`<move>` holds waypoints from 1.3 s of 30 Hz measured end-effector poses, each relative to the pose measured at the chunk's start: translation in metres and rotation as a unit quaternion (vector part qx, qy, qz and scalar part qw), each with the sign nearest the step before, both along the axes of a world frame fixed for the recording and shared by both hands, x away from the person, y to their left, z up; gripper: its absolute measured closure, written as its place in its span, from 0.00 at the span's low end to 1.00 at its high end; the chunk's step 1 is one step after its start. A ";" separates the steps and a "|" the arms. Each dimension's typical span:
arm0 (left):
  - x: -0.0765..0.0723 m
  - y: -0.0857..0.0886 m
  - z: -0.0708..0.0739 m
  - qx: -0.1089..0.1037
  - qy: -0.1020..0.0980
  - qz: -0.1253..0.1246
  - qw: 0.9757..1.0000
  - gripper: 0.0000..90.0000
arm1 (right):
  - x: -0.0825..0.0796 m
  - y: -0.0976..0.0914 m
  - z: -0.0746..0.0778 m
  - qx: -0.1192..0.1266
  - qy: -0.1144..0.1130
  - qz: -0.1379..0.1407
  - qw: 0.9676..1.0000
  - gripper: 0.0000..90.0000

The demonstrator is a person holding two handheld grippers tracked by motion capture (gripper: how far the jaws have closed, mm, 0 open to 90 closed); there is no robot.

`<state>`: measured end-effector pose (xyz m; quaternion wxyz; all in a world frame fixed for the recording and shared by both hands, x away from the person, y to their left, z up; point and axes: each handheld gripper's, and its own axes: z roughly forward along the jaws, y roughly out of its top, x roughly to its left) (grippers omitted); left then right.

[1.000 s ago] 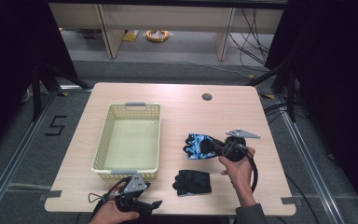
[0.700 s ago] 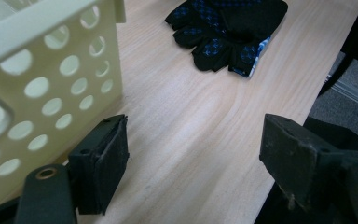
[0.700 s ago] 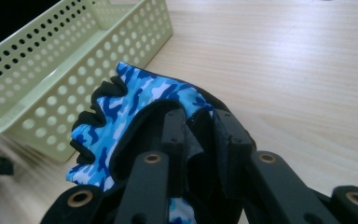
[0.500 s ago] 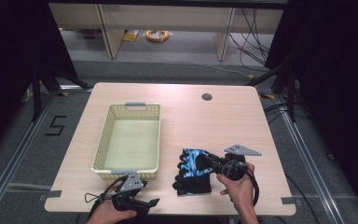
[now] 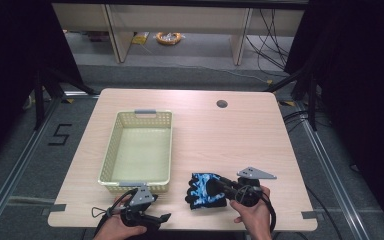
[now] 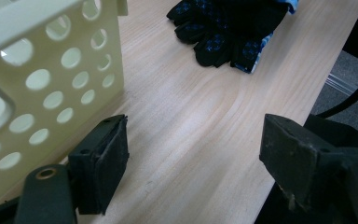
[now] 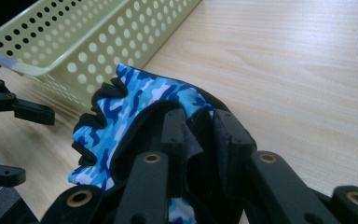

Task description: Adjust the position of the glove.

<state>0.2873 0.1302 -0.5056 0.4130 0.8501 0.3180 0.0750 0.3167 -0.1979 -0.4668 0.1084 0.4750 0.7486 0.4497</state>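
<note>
The right claw (image 5: pixel 219 187) is clamped on the blue camouflage fabric glove (image 5: pixel 204 190), which it has carried from mid-tabletop down onto the black glove near the front edge; the pair looks stacked. The glove's length runs across the wooden tabletop (image 5: pixel 215 135), fingers toward the pale yellow perforated plastic basket (image 5: pixel 111 159). The left claw (image 5: pixel 147 218) gapes, holding nothing.

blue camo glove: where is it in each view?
High view: the blue camo glove lies low and centre-right, at the right gripper.
Left gripper view: top edge, right of centre, beyond the open fingers.
Right gripper view: centre-left, pinched between the fingers.
Shared landmark: the yellow basket, beside the glove in all three.
</note>
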 end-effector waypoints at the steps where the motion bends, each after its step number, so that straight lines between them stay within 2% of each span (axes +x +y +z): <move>1: 0.000 0.000 0.000 0.000 0.000 0.000 1.000 0.26 | 0.000 0.000 0.000 0.000 0.000 0.000 1.000 0.84; 2: 0.000 0.001 0.000 0.005 0.000 -0.003 1.000 0.26 | -0.004 0.003 0.000 0.018 0.015 -0.009 1.000 0.84; 3: 0.000 0.000 0.000 0.000 0.001 0.000 1.000 0.26 | -0.004 0.002 -0.001 0.014 0.017 -0.004 1.000 0.84; 4: -0.001 0.000 -0.001 0.004 0.004 0.005 1.000 0.26 | -0.005 0.003 -0.002 0.013 0.027 -0.006 1.000 0.84; 7: -0.001 -0.001 -0.001 0.008 0.004 0.001 1.000 0.26 | -0.004 0.004 -0.006 0.012 0.022 -0.003 1.000 0.84; 9: 0.000 0.000 0.000 0.012 -0.001 -0.007 1.000 0.26 | -0.005 0.006 -0.008 0.013 0.026 -0.008 1.000 0.84; 11: 0.000 0.000 0.000 0.013 -0.002 -0.010 1.000 0.26 | -0.005 0.007 -0.008 0.015 0.030 0.000 0.999 0.84; 12: 0.000 0.000 -0.001 0.013 -0.002 -0.007 1.000 0.26 | -0.004 0.006 -0.010 -0.001 0.020 0.004 1.000 0.84; 13: 0.000 0.000 -0.001 0.011 0.000 -0.007 1.000 0.26 | -0.004 0.006 -0.010 -0.001 0.020 0.004 1.000 0.84; 14: -0.001 -0.002 -0.001 0.001 0.002 -0.003 1.000 0.26 | -0.003 0.007 -0.011 0.000 0.022 0.003 1.000 0.84; 15: 0.000 0.000 -0.001 0.012 -0.001 -0.007 1.000 0.26 | -0.005 0.008 -0.011 0.005 0.035 -0.005 0.999 0.84; 16: -0.001 0.000 -0.001 0.010 -0.001 -0.009 1.000 0.26 | -0.005 0.010 -0.012 0.014 0.033 -0.006 0.999 0.84; 17: -0.002 -0.002 -0.001 -0.001 0.001 -0.007 1.000 0.26 | -0.005 0.010 -0.013 0.010 0.035 -0.001 0.999 0.84; 18: -0.002 -0.003 -0.002 -0.005 0.004 0.004 1.000 0.26 | -0.003 0.009 -0.015 0.002 0.024 0.006 1.000 0.84; 21: -0.002 -0.003 -0.002 -0.004 0.003 -0.002 1.000 0.26 | -0.003 0.009 -0.017 -0.001 0.028 0.005 1.000 0.83; 23: -0.002 -0.002 -0.002 0.007 0.002 -0.012 1.000 0.26 | -0.002 0.008 -0.019 -0.002 0.031 0.007 1.000 0.83; 25: -0.002 -0.003 -0.003 0.000 0.003 -0.007 1.000 0.26 | -0.001 0.007 -0.020 -0.003 0.034 0.000 0.999 0.83; 26: -0.002 -0.003 -0.003 0.001 0.001 -0.010 1.000 0.26 | -0.004 0.009 -0.020 0.001 0.055 -0.012 0.998 0.83; 27: -0.002 -0.003 -0.003 0.001 0.001 -0.011 1.000 0.26 | -0.001 0.007 -0.023 -0.002 0.039 -0.001 0.999 0.82; 28: -0.003 -0.004 -0.003 -0.003 0.008 -0.005 1.000 0.26 | -0.001 0.008 -0.024 -0.008 0.042 -0.003 0.999 0.82; 29: -0.003 -0.004 -0.003 -0.003 0.008 -0.005 1.000 0.26 | -0.001 0.008 -0.024 -0.008 0.042 -0.003 0.999 0.82; 30: -0.002 -0.003 -0.003 0.001 0.001 -0.011 1.000 0.26 | -0.002 0.009 -0.024 -0.020 0.044 -0.006 0.999 0.81; 33: -0.002 -0.002 -0.003 0.009 0.005 -0.008 1.000 0.26 | 0.000 0.008 -0.027 -0.021 0.042 -0.003 0.999 0.79; 34: -0.002 -0.003 -0.003 0.010 0.002 -0.008 1.000 0.26 | 0.000 0.008 -0.028 -0.030 0.047 -0.007 0.998 0.77; 35: -0.002 -0.003 -0.003 0.009 0.003 -0.007 1.000 0.26 | 0.000 0.008 -0.028 -0.030 0.047 -0.007 0.998 0.77; 36: -0.003 -0.004 -0.003 -0.004 0.007 -0.004 1.000 0.26 | -0.001 0.007 -0.028 -0.031 0.046 -0.007 0.998 0.75; 38: -0.003 -0.004 -0.003 -0.005 0.008 -0.005 1.000 0.26 | 0.000 0.008 -0.029 -0.028 0.059 -0.011 0.998 0.72; 39: -0.003 -0.003 -0.003 -0.002 0.007 -0.006 1.000 0.26 | 0.001 0.007 -0.029 -0.035 0.050 -0.009 0.998 0.70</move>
